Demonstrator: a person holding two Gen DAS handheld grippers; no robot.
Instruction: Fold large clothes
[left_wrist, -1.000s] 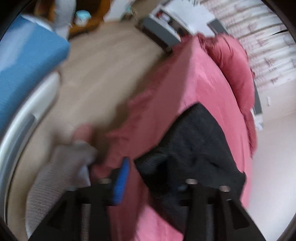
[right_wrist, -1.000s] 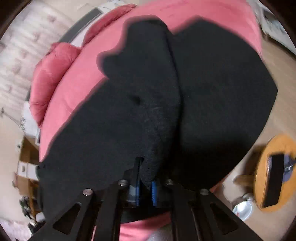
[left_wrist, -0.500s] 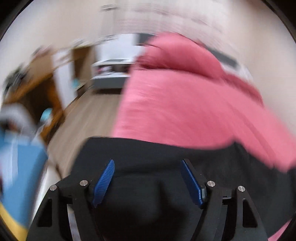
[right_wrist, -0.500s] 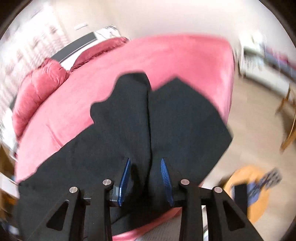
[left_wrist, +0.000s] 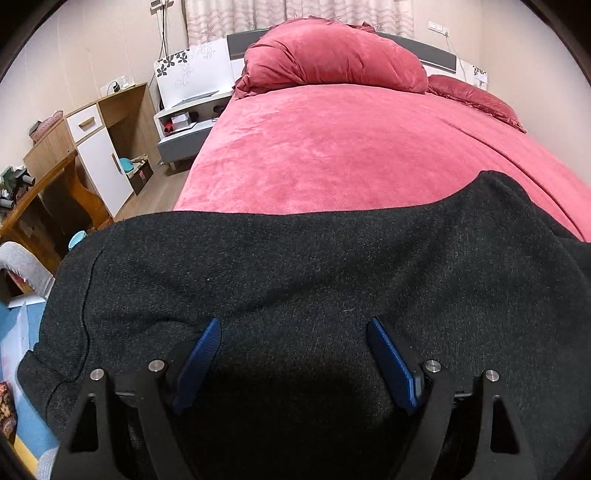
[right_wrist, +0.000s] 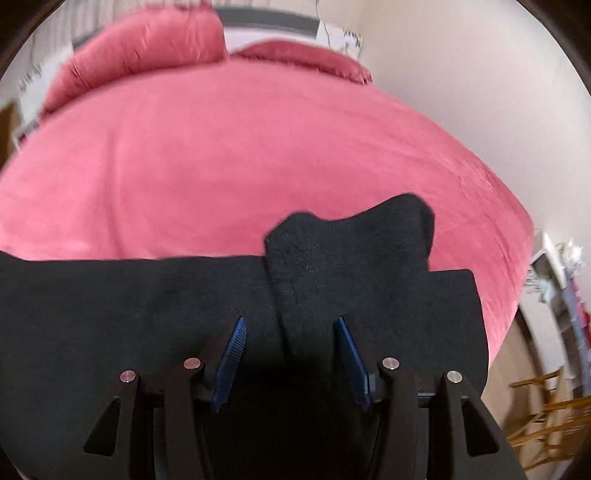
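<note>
On the red bed (left_wrist: 332, 147), black garment (left_wrist: 295, 266) spread, left gripper (left_wrist: 295, 328) and right gripper (right_wrist: 290, 323) fingers opening, gripping nothing

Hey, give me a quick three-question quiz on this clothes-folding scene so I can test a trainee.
1. True or false: the black garment lies on a pink bedspread.
2. In the right wrist view, what sits between the open pads of the right gripper? A) a raised fold of the black garment B) a pillow C) bare bedspread
3. Fill in: in the left wrist view, the left gripper has its jaws spread apart, and its blue pads press on ____.

Key
1. True.
2. A; the jaws are opening and the pads stand clear of the fold.
3. Nothing; the jaws are opening above the cloth.
</note>
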